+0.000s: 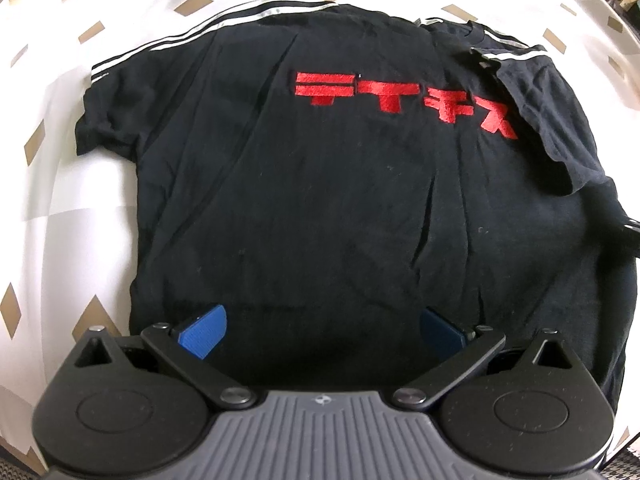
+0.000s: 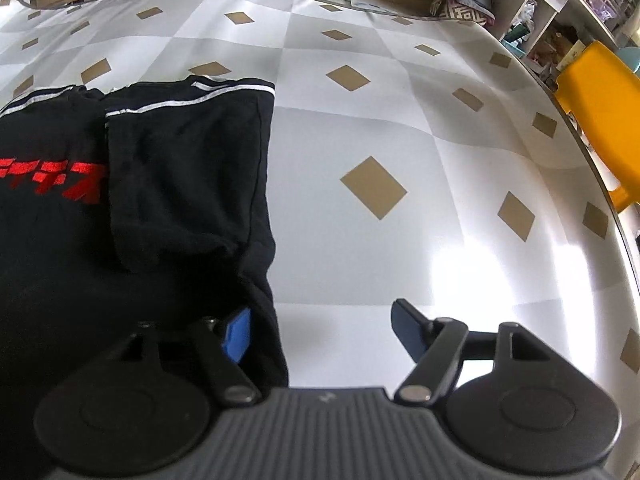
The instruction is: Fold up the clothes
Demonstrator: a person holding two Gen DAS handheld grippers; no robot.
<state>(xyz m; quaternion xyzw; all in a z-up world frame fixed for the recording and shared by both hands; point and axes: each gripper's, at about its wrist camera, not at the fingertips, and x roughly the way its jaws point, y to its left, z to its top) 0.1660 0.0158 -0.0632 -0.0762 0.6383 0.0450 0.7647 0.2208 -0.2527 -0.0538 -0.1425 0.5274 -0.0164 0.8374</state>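
A black T-shirt (image 1: 320, 184) with red lettering (image 1: 404, 102) lies flat on the checked tabletop (image 1: 52, 92), filling the middle of the left wrist view. One step is done: the sleeve (image 1: 548, 120) at the right of that view is folded inward over the body. The sleeve (image 1: 112, 108) at centre left is still spread out, and the body has not been folded.

The left tongs (image 1: 320, 330) stand wide over the hem at lower centre, gripping nothing. The right tongs (image 2: 320, 332) are also wide, one pad (image 2: 239, 334) against the shirt's side edge at lower left, the other pad (image 2: 408, 330) over bare tabletop; nothing is held. Judged early in the task.
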